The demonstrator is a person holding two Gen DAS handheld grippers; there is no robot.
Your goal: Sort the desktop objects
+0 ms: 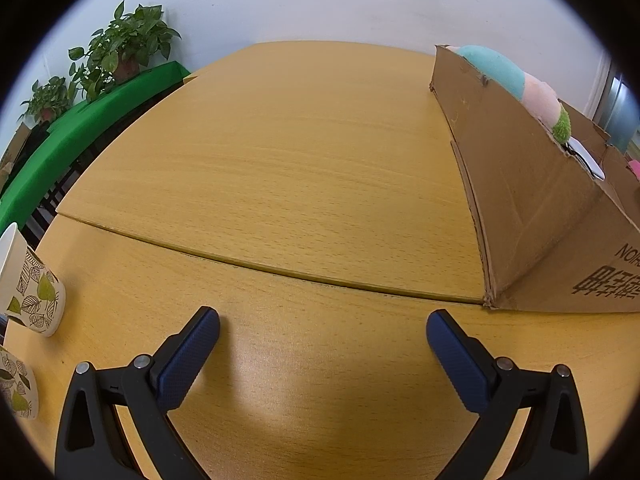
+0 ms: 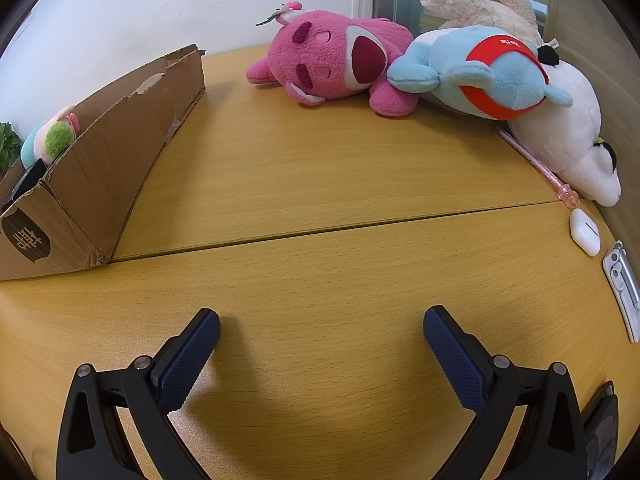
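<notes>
Two views: you get the left wrist first, then the right wrist.

Left wrist, your claw: the left gripper (image 1: 322,322) sits at the bottom of the frame with its blue pads spread wide apart, nothing between them, over the bare wooden table (image 1: 280,168).
Left wrist, box: the cardboard box (image 1: 532,208) fills the right side of your frame, standing on the table, its near corner just above and to the right of your right-hand pad.
Left wrist, box contents: a pastel plush (image 1: 516,80) in teal, pink and green pokes above the box rim at upper right.
Left wrist, cups: two leaf-print paper cups (image 1: 34,292) lie at the left edge, one above the other.
Left wrist, background: potted plants (image 1: 120,44) stand on a green-covered surface at upper left.

Right wrist, your claw: the right gripper (image 2: 321,322) is at bottom centre, pads likewise parted and empty.
Right wrist, box: the same cardboard box (image 2: 112,152) runs along the left side.
Right wrist, toys: a pink plush bear (image 2: 336,60) lies at upper centre, touching a blue plush (image 2: 488,72) to its right; a white plush (image 2: 568,136) lies under that, and a cream plush (image 2: 480,0) at the top.
Right wrist, small items: a pink pen (image 2: 540,168) lies along the white plush; a white earbud case (image 2: 585,231) rests at the right edge, just below the pen's tip.
</notes>
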